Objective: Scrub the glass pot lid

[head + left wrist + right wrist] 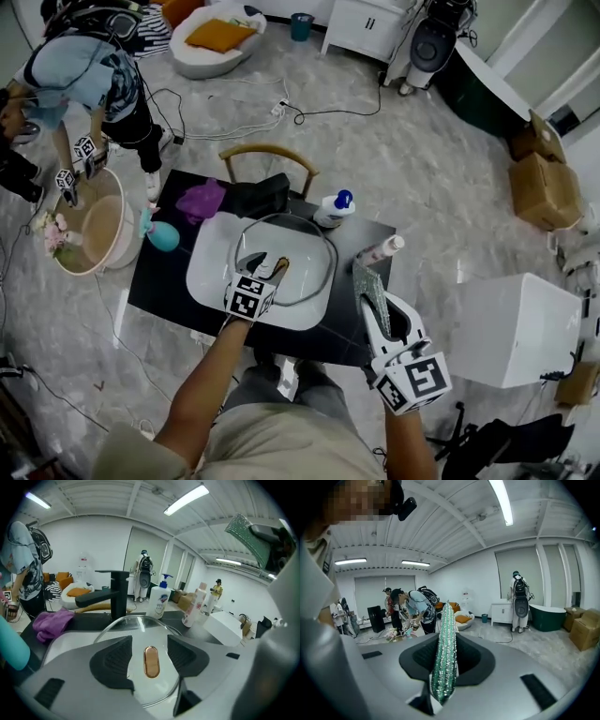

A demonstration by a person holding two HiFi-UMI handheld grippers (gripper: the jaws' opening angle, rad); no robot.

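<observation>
Left tongs (pixel 150 645) stand spread, ribbed black pads either side of the round glass lid's (pixel 136 623) oval copper knob (pixel 151 662); right tongs (pixel 446 663) pinch a flat, glittery green scrubber (pixel 444 630).

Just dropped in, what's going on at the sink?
A person stands at a white sink basin. The left tongs stand open over the clear glass pot lid in the basin, its copper-coloured oval handle between them, not gripped. The right tongs are shut on a glittery green scrub pad, held off the lid. No scrubbing yet.
</observation>
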